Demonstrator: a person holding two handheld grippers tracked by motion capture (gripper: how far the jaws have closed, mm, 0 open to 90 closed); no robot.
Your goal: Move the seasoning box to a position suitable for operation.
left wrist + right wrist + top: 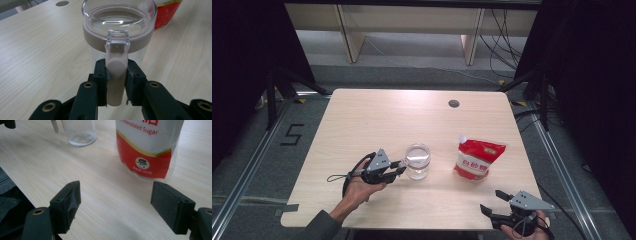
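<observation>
The left gripper [115,82] has its jaws pinched on the beige handle [115,75] of a clear lidded jar [417,161], which stands on the worktop [362,120] straight ahead of it. The right gripper [115,205] holds nothing, jaws spread wide; just beyond them stands a red-and-white pouch [146,147] reading "Granulated Sugar" (smaller print below its hat-wearing mascot is too small to read).

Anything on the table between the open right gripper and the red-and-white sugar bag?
Nothing. In the right gripper view, bare light wood tabletop runs from the right gripper to the red-and-white plastic sugar bag.
</observation>
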